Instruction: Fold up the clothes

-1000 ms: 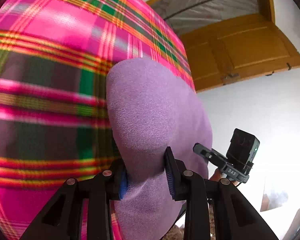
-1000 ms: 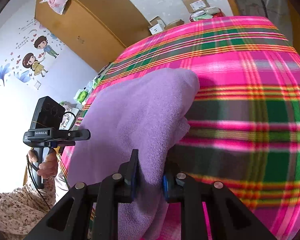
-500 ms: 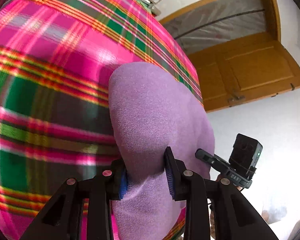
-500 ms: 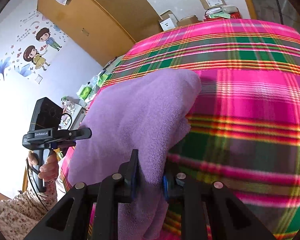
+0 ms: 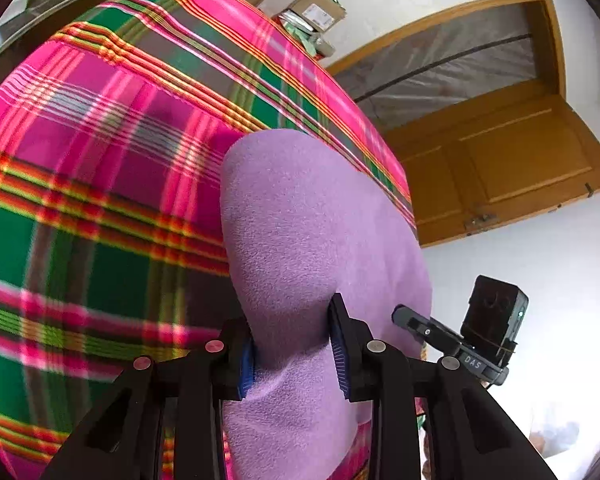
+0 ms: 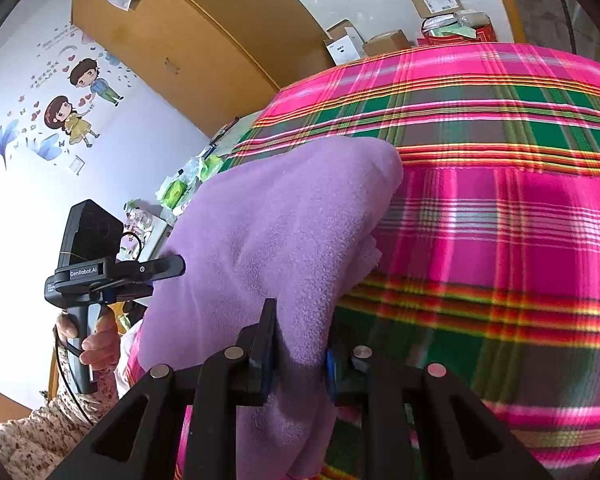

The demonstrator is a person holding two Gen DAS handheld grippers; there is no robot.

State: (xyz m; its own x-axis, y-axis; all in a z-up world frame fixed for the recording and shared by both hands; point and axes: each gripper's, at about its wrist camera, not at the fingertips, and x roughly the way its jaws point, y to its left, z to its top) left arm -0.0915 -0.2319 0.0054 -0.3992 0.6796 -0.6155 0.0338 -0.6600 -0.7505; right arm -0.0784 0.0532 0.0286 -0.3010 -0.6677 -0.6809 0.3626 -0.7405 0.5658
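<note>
Purple fleece garment (image 5: 320, 240) hangs between my two tools, its near edge lifted off the plaid bedspread (image 5: 100, 200) and its far, rounded end resting or nearly resting on the cloth; I cannot tell which. My left tool (image 5: 294, 354) has both blue pads (image 5: 246, 364) pressed into a bunched edge of the fleece, jaws narrowed onto the fabric. My right tool (image 6: 298, 346) is clamped the same way on the other near corner, with a thick wad of purple squeezed between its pads (the inner layers look doubled there, so I judge the piece has at least one fold in it).

From the right wrist view I see the left tool's handle (image 6: 88, 280) held in a hand (image 6: 96, 344) beside the garment, with a floral sleeve (image 6: 28, 432) below it. The left wrist view shows the other tool's body at the far side of the fleece, with a wooden door (image 5: 500, 168) behind it.

As I read it, the step in hand is carrying the held edge over the bed to lay a fold. The next move calls for keeping both tools level with each other so the edge stays taut, bringing it over the far end, lowering until the layers meet, and only then letting the pads go. Uneven travel would skew the fold.
</note>
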